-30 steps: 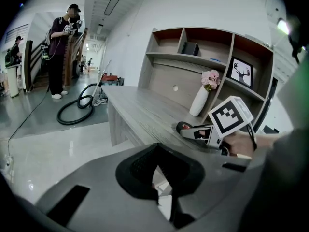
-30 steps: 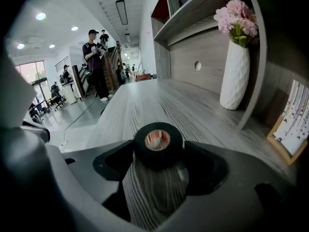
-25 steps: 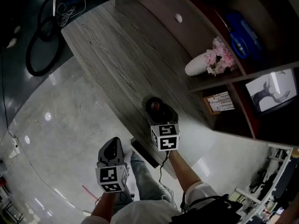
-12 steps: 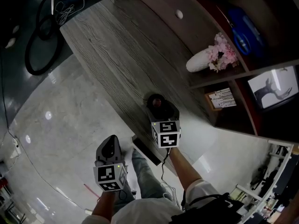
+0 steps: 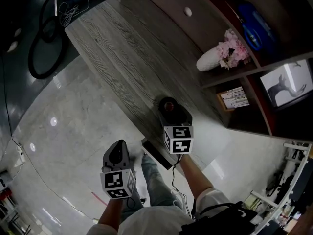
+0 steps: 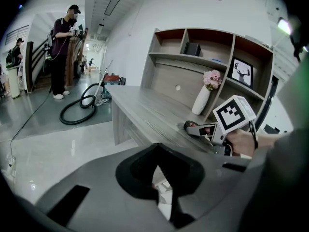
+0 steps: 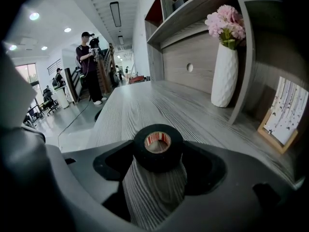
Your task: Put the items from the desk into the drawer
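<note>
My right gripper (image 5: 169, 107) rests low over the near part of the grey wooden desk (image 5: 122, 48), shut on a black tape roll (image 5: 168, 105). In the right gripper view the tape roll (image 7: 158, 146) stands on edge between the two jaws of the right gripper (image 7: 158, 154), its red-printed core facing the camera. My left gripper (image 5: 117, 152) hangs off the desk over the shiny floor, left of the right one. In the left gripper view the left gripper (image 6: 155, 167) has its jaws together with nothing in them. A dark flat panel (image 5: 156, 154) juts out under the desk's near edge.
A white vase of pink flowers (image 5: 211, 58) stands at the back against the shelf unit, with a small printed card (image 5: 234, 98) beside it. A deer picture (image 5: 288, 84) and a blue object (image 5: 254, 31) sit on shelves. A black hose loop (image 5: 41, 48) lies on the floor. People (image 6: 63, 52) stand far off.
Almost nothing differs. The head view has shifted a little, and the right gripper stays shut on the tape roll at the same spot over the desk.
</note>
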Demonstrator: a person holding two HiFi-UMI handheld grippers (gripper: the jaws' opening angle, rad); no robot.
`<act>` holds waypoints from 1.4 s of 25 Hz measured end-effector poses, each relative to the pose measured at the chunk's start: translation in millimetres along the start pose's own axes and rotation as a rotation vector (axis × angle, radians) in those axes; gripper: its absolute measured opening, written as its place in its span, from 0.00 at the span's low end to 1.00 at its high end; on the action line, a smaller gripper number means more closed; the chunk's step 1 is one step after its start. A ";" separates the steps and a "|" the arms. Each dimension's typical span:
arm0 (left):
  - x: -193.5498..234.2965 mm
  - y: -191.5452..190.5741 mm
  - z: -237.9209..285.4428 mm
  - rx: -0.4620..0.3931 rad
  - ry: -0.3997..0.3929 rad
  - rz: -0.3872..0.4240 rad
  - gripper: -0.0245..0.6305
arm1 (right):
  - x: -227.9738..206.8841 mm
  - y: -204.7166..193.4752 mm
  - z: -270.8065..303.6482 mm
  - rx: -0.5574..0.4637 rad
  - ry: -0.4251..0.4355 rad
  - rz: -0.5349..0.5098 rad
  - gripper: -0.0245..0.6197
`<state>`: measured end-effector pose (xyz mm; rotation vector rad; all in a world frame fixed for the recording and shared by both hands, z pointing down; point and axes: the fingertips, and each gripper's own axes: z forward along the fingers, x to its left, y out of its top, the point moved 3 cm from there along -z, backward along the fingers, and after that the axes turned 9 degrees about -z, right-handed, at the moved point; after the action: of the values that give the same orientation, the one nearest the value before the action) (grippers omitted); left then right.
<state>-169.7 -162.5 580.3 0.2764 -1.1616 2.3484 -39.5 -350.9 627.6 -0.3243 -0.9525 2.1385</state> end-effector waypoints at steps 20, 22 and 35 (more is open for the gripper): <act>-6.8 -6.4 -30.8 0.015 -0.097 0.063 0.03 | 13.1 -18.9 -68.0 -0.024 -0.095 0.100 0.51; -6.4 -8.4 -35.2 0.020 -0.109 0.070 0.03 | 16.2 -23.7 -76.5 -0.024 -0.108 0.113 0.51; -5.7 -17.8 -67.6 0.038 -0.195 0.143 0.03 | 44.4 -48.7 -131.3 -0.027 -0.183 0.203 0.51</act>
<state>-153.0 -102.2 548.7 0.4583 -1.2652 2.5151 21.7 -227.9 575.3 -0.2499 -1.0932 2.3736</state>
